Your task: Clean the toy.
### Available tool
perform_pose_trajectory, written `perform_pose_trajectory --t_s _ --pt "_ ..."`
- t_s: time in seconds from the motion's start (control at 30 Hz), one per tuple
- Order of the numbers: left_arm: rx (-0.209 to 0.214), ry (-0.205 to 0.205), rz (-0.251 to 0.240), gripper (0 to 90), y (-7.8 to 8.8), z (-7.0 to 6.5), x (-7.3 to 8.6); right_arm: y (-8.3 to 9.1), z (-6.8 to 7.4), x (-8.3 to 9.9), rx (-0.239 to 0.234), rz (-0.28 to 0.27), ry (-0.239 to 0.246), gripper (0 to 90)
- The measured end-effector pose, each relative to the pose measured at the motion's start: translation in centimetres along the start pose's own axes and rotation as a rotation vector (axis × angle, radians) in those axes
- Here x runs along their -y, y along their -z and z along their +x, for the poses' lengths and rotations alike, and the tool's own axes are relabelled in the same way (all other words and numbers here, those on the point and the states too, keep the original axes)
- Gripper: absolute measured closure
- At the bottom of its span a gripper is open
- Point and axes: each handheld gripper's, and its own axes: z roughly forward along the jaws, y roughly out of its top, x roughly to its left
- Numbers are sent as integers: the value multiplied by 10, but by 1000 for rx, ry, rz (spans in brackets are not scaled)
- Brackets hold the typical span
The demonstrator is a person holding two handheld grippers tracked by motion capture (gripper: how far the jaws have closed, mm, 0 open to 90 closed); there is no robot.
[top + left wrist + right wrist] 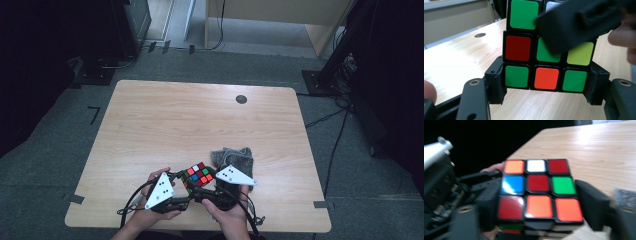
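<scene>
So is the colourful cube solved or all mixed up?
Mixed up. The cube shows orange, white, red, blue and green squares on one face, and another face mixes green, red, orange and yellow.

The table has a pale wood-grain top with rounded corners and stands on grey carpet. A small dark round cap sits in its far right part. A crumpled grey cloth lies on the near right part.

Even, soft room light falls on the pale table while the surrounding floor and corners sink into darkness, the Rubik's cube shows glare and motion blur in the right gripper view, and near parts smear out of focus.
</scene>
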Motion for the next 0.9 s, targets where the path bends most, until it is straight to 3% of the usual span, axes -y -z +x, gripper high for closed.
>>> perform_pose_trajectory --t_s 0.03,0.23,0.4,0.63,0.7,0.77,0.9 --pt "-4 -8 6 337 -1 0 0 1 0 2 -15 -9 -13 337" --pt "-23 -27 15 325 -2 -3 1 0 4 4 29 -8 12 341" --pt "-66 -80 7 290 -3 -10 -3 -5 9 9 58 37 41 342" --pt "-59 -82 -5 333 0 -9 -5 -8 11 11 41 52 57 337" --pt "-59 -58 -3 334 1 -4 -4 -6 8 8 3 41 44 299" --pt "-64 -4 -7 334 3 5 -2 0 4 1 -32 10 24 249" --pt "-75 195 -60 335 15 35 -1 16 -8 -5 -60 -113 8 208"
